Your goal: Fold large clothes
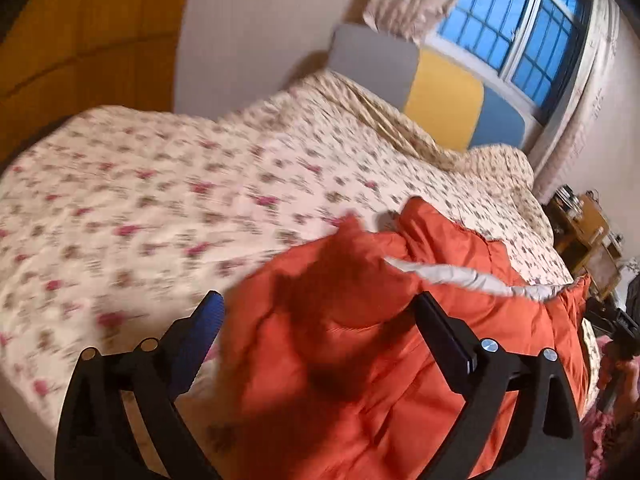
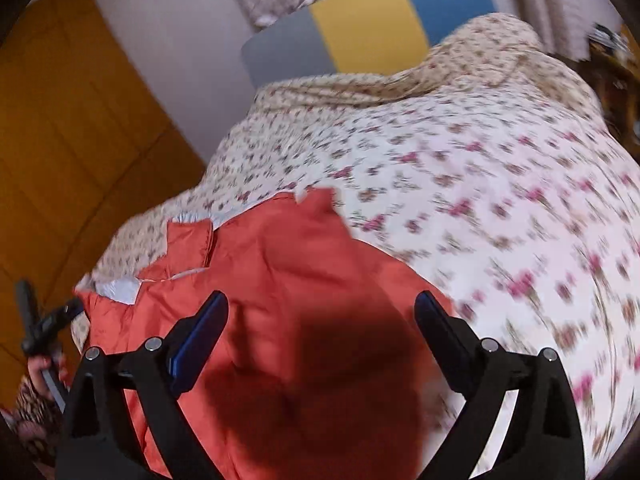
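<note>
An orange padded jacket (image 1: 360, 320) with a pale grey lining lies on a bed with a floral cover (image 1: 160, 200). In the left wrist view my left gripper (image 1: 320, 304) hangs above the jacket's edge, its jaws spread wide and nothing between the pads. The right wrist view shows the same jacket (image 2: 288, 280) folded over on the floral cover (image 2: 500, 200). My right gripper (image 2: 322, 304) stands open above it and casts a dark shadow on the cloth. The other handle, held by a hand (image 2: 44, 368), shows at the left edge.
A grey, yellow and blue headboard (image 1: 440, 92) stands at the far end under a barred window (image 1: 516, 28). An orange wardrobe (image 1: 80, 40) lines the left wall. A cluttered wooden side table (image 1: 584, 224) sits at the right of the bed. Pillows (image 2: 492, 48) lie under the cover.
</note>
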A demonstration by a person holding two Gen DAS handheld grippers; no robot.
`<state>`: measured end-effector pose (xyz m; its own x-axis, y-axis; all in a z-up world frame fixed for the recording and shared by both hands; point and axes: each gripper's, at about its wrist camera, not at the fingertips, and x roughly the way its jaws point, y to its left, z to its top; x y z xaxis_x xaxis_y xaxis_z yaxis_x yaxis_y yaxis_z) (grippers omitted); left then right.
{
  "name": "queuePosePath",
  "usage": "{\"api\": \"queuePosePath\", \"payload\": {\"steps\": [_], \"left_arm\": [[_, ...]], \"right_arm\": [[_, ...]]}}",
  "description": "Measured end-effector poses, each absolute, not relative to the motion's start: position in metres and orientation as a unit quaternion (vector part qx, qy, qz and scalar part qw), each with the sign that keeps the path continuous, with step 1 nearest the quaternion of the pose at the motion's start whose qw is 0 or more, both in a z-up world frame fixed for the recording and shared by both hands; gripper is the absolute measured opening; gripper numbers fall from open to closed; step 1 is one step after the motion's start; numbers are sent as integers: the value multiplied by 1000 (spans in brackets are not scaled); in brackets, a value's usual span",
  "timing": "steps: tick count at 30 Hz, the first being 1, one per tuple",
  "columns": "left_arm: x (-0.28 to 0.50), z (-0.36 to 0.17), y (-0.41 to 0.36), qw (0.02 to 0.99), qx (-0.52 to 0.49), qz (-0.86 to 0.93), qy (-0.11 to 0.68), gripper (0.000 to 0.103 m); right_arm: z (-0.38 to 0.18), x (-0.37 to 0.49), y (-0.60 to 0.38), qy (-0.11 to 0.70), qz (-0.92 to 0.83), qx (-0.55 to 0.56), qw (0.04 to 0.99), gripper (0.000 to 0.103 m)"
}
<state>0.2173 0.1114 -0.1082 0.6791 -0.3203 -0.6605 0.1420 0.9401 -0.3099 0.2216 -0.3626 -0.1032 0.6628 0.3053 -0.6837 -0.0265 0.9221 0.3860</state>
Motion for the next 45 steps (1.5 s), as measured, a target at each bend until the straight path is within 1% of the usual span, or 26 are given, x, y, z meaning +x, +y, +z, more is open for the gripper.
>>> {"api": "queuePosePath", "payload": {"steps": [1,2,3,4,5,7,9,12,14,16,18,22,27,31,33,40,41,42,43,45], "left_arm": [[223,-112,105,903,-126,-144,385,87],[228,-115,100,896,-140,-152,393,67],[230,-117,96,892,-153,-152,397,57],[229,-117,92,892,-161,-150,396,41],[227,-116,89,894,-167,-145,389,32],[220,-109,85,905,-164,-134,369,25],[218,-94,86,919,-159,-117,340,22],[225,-65,91,939,-170,-88,284,22],[237,-53,97,944,-188,-66,262,22],[255,-49,100,944,-202,-45,255,22],[270,-52,96,947,-202,-28,249,22],[298,-73,78,959,-152,21,239,22],[323,-109,67,959,-102,47,261,22],[338,-134,70,948,-111,43,294,22],[346,-147,71,940,-116,39,319,22],[371,-185,83,904,-166,22,394,24],[374,-189,83,899,-170,20,402,27],[376,-191,85,896,-175,18,408,27],[376,-191,84,896,-175,18,407,27],[375,-189,82,895,-173,17,411,31]], "right_arm": [[-105,229,-356,408,92,163,894,79],[-105,231,-352,413,87,151,894,67],[-105,230,-347,417,84,137,895,42],[-103,225,-343,413,86,127,898,25],[-100,220,-340,407,89,122,901,20],[-87,213,-341,383,89,122,911,16],[-72,217,-345,356,82,133,921,14],[-54,226,-354,317,50,150,935,14],[-53,243,-364,302,18,175,937,14],[-58,258,-368,298,5,192,935,14],[-73,279,-367,301,-18,185,935,14],[-109,310,-363,323,-56,164,930,14],[-148,324,-364,355,-77,161,918,16],[-176,338,-369,395,-89,167,899,24],[-187,343,-369,408,-92,170,892,26],[-199,350,-371,418,-101,177,885,27],[-199,350,-370,418,-104,173,886,27],[-199,350,-369,417,-105,170,887,27],[-199,350,-369,417,-104,170,887,28],[-199,349,-371,416,-98,178,886,31]]}}
